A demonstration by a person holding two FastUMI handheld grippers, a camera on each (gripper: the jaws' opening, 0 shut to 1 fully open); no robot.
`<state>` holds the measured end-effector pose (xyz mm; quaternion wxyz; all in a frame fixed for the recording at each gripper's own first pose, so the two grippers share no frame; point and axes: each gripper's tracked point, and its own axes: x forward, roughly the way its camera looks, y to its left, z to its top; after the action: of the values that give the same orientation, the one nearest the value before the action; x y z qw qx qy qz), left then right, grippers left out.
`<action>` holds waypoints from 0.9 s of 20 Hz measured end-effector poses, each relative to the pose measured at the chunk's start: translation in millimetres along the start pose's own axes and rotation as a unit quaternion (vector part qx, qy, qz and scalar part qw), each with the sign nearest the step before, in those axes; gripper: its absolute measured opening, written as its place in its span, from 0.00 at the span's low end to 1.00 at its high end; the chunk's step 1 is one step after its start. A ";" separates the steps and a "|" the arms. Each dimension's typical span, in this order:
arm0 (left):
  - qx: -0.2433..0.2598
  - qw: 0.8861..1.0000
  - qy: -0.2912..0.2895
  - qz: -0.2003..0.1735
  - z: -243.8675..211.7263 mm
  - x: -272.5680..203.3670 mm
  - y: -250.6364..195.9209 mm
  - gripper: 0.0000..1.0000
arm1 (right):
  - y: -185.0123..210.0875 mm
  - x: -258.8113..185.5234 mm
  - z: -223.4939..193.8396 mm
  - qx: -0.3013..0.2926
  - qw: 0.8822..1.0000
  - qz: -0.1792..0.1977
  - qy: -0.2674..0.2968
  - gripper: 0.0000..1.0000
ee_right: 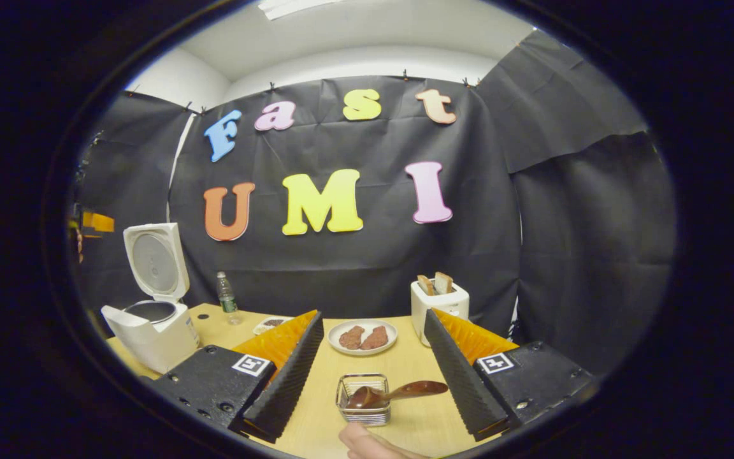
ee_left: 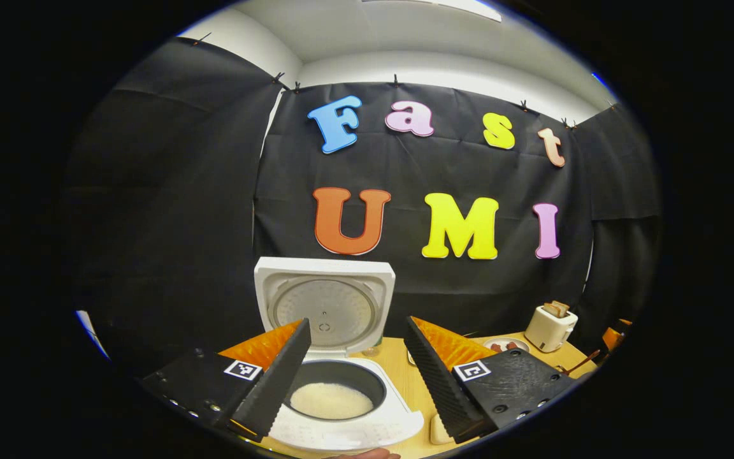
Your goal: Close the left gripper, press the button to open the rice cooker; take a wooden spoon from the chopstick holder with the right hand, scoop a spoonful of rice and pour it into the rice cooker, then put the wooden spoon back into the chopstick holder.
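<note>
One wooden spoon [ee_right: 399, 391] — between parted right gripper [ee_right: 370, 382] fingers

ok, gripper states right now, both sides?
Left gripper: open, empty, above the open rice cooker.
Right gripper: open, empty, wooden spoon lying in the chopstick holder ahead.

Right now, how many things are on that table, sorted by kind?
Rice cooker: 1
Toaster: 1
Water bottle: 1
Plate of food: 1
Small dish: 1
Wire holder: 1
Wooden spoon: 1
Total: 7
</note>
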<state>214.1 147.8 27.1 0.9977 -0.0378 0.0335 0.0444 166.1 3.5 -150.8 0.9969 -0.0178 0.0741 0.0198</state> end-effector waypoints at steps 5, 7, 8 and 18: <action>0.020 0.999 -0.021 -0.014 41.8 61.2 12.3 0.94 | 9.3 -21.8 5.1 -0.023 0.999 -0.002 -0.035 1.00; 0.006 1.000 -0.026 -0.017 58.8 89.9 13.5 0.94 | 17.6 -30.5 10.4 -0.035 0.998 -0.005 -0.060 1.00; -0.006 0.999 -0.019 -0.026 59.7 103.0 9.3 0.94 | 27.9 -36.3 10.0 -0.041 0.997 0.005 -0.071 0.96; 0.039 0.994 0.079 0.058 12.1 212.5 53.6 0.95 | 36.7 -23.4 -4.7 -0.029 0.997 0.041 -0.063 1.00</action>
<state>421.1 220.2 20.3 0.9885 -0.0002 0.1160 0.0973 140.7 39.1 -153.2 0.9970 -0.0423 0.0116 0.0634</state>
